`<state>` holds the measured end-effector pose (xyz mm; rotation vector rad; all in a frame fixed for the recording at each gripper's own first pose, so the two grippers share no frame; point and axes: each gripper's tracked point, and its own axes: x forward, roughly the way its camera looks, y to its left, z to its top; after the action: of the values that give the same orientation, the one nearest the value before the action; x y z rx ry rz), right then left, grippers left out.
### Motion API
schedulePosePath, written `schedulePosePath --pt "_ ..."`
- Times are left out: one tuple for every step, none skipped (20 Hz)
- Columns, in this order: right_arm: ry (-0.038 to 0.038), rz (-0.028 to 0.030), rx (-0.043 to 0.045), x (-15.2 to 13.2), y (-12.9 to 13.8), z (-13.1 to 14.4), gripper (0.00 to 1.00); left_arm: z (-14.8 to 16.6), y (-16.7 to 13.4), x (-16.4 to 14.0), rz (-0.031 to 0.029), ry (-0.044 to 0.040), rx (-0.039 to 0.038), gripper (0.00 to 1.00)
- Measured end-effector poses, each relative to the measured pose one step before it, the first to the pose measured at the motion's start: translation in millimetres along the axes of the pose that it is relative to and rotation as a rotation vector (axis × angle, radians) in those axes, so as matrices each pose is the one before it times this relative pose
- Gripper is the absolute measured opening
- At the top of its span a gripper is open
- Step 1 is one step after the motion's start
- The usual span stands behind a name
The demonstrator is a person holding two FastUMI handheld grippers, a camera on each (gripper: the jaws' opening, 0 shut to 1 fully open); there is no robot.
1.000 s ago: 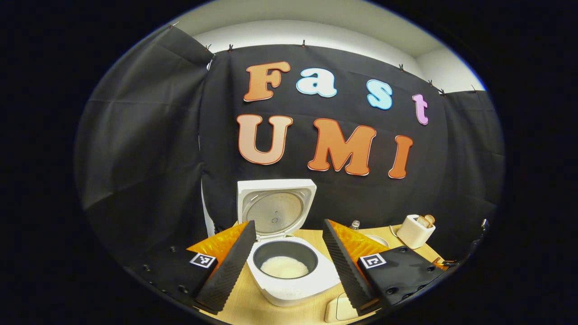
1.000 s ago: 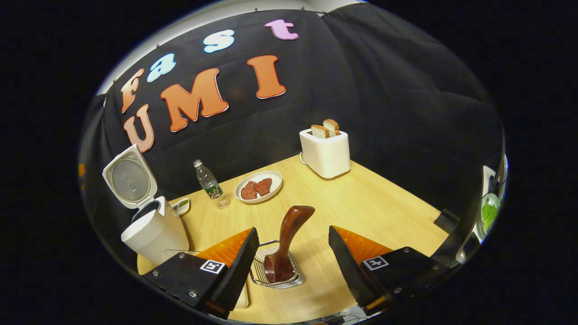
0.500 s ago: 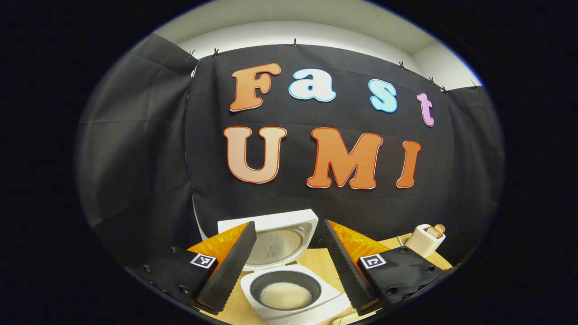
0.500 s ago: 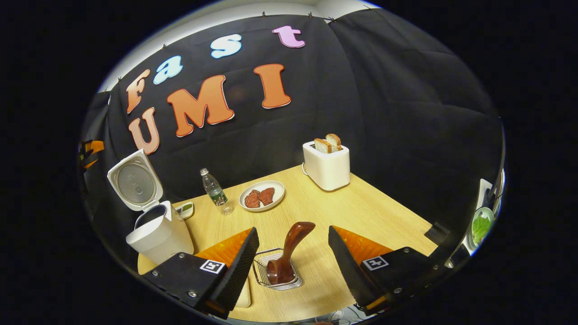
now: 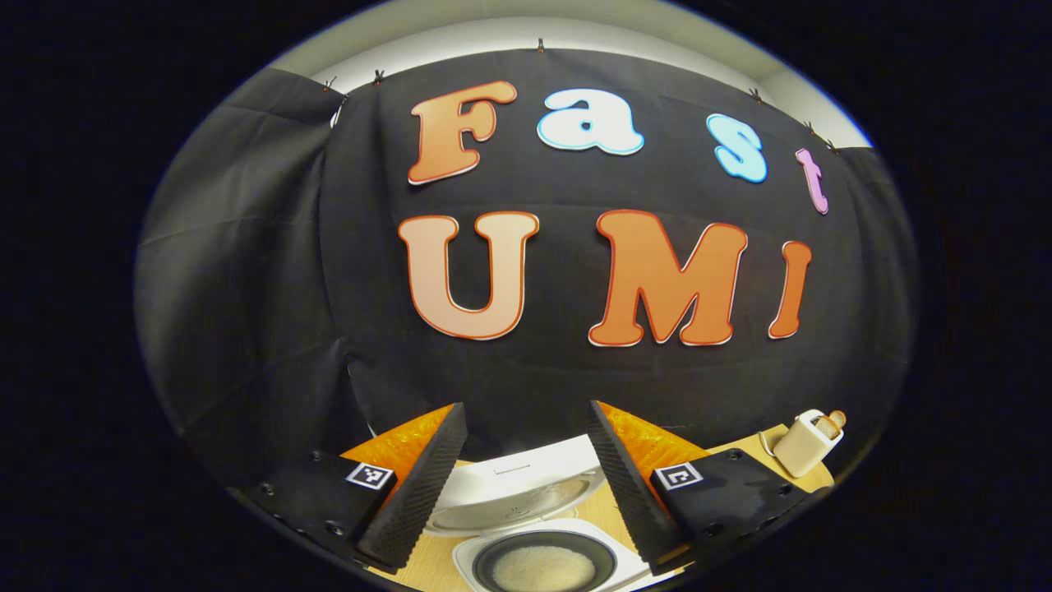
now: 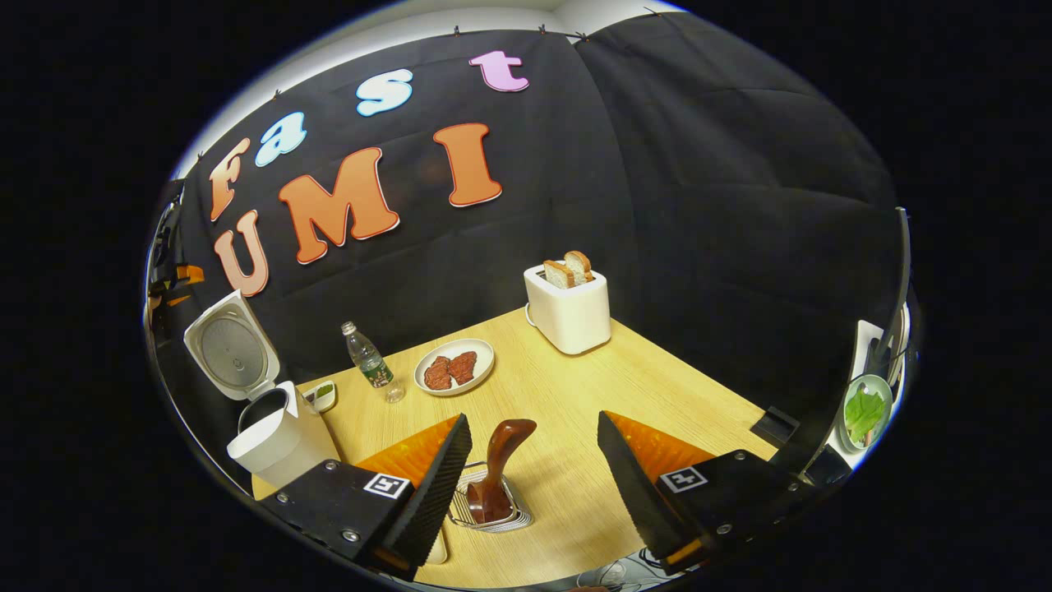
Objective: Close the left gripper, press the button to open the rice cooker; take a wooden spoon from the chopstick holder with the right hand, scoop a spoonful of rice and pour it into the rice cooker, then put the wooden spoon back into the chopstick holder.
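Standing open on the table's (image 6: 657,378) left, the rice cooker (image 6: 275,440) is showing rice (image 5: 542,569) beneath the left gripper (image 5: 526,481), jaws spread. Rightward, the wooden spoon (image 6: 497,469) is resting in the chopstick holder (image 6: 493,516) between the right gripper's (image 6: 534,481) parted, empty jaws.

Bench (image 6: 657,386): light wood top, set against the black cloth wall. Landmark: toaster (image 6: 569,311), at the far edge. Plate of meat (image 6: 454,367), near the toaster's left. Water bottle (image 6: 367,362), upright, left of the plate. Small dish (image 6: 319,396), further left. Rice cooker (image 6: 271,436), lid open, leftmost. Wire chopstick holder (image 6: 489,506) with wooden spoon (image 6: 497,469), well in front of the toaster.
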<state>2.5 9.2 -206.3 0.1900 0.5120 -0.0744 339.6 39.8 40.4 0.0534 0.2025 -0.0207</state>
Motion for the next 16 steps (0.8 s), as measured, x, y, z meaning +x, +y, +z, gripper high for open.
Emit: schedulePosePath --pt "0.00441 -0.00503 0.00195 0.31 -1.48 0.79 0.95 -3.95 1.46 9.29 -0.00439 0.01091 -0.02133 1.0" --pt "0.00342 -0.00399 0.00043 0.79 -1.37 0.59 0.95 -3.68 0.03 8.86 -0.00655 0.01673 -0.01391 1.0" --pt "0.00101 -0.00482 -0.00148 0.43 0.13 0.84 0.95 -5.54 4.29 8.61 0.00646 0.01761 -0.00407 1.0" --pt "-0.00327 -0.00357 -0.00189 -0.4 0.39 2.1 0.95 -4.04 4.39 6.96 0.01057 0.01615 0.0026 1.0" --pt "-0.00191 0.00058 -0.00273 -0.01 1.25 0.87 0.95 -5.06 2.84 7.17 0.00576 0.01747 0.00549 0.99" --pt "-0.00149 0.00194 -0.0032 -0.27 1.61 1.19 0.95 -4.68 1.18 6.25 0.00316 0.01807 0.00198 1.0" --pt "0.00189 0.00212 -0.00466 0.17 1.06 -0.01 0.95 -6.02 1.58 4.59 -0.00053 0.0165 0.00002 1.0" --pt "0.00408 0.00491 -0.0041 0.73 2.2 0.47 0.95 -5.2 0.91 3.54 -0.00112 0.01663 -0.00491 1.0" --pt "-0.00212 0.00308 -0.00374 -0.41 2.3 2.38 0.95 -8.58 1.12 2.53 -0.0003 0.02664 -0.00758 1.0" --pt "-0.00824 0.00064 -0.00271 0.12 1.37 3.05 0.95 2.42 -0.24 0.28 -0.00581 -0.01779 -0.02259 1.0" --pt "-0.01009 0.00139 -0.00285 -0.47 0.81 5.27 0.95 -2.8 -0.66 -2.08 -0.00348 0.00969 -0.00992 1.0" --pt "-0.0085 0.00436 -0.00452 -1.3 2.4 4.42 0.95 -0.96 -0.45 -2.65 -0.00746 0.00381 -0.01674 1.0" --pt "-0.00557 0.00418 -0.00633 -1.45 2.32 2.42 0.95 -5.86 -8.49 -1.82 -0.01071 0.00224 -0.00279 1.0" --pt "-0.00793 0.00655 -0.00807 -1.73 2.83 4.13 0.95 -3.7 -2.52 -3.24 -0.01074 0.00712 0.00251 1.0" --pt "-0.00912 0.00771 -0.00837 -1.81 2.51 4.37 0.95 -4.26 -3.58 -5.85 -0.01215 -0.00184 0.00658 1.0" --pt "-0.00586 0.00844 -0.00692 -1.3 3.0 2.98 0.95 -2.69 -4.18 -7.21 -0.01062 -0.00233 0.00088 1.0"
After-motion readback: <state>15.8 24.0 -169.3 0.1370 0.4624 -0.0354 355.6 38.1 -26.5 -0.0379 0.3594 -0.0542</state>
